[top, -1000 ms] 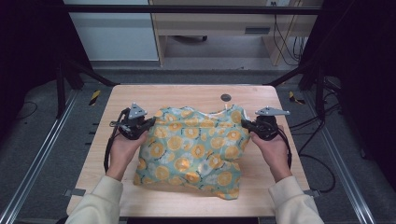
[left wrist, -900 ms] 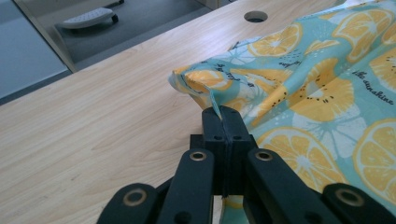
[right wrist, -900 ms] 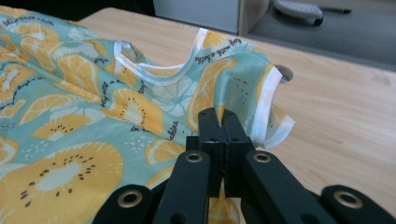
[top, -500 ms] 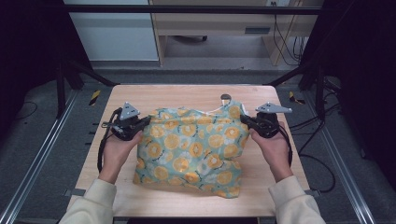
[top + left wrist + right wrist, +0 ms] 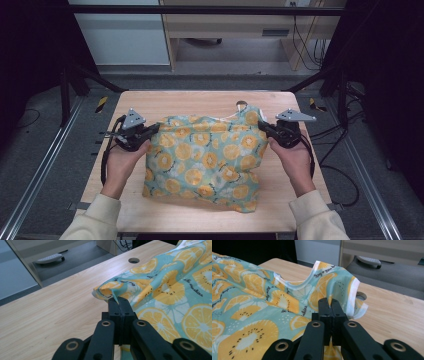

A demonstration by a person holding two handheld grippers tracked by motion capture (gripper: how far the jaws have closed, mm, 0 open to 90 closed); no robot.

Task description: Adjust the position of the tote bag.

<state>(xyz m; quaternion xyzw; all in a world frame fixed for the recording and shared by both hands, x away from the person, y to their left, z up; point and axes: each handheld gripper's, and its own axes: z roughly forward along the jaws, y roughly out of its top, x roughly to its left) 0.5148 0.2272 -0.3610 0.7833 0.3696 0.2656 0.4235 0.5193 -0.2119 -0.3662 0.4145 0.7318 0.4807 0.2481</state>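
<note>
My left gripper (image 5: 150, 131) is clamped on the left shoulder of the orange-print top (image 5: 210, 157), a thin fold nipped between its jaws. The garment hangs stretched between both tools over the wooden table (image 5: 190, 102), lower hem resting on the board. I judge it light, limp, prone to sagging; the bound edges grip best. My right gripper (image 5: 264, 127) is pinched shut on the right shoulder. Its back layer is hidden; the print's small lettering is hard to read.
</note>
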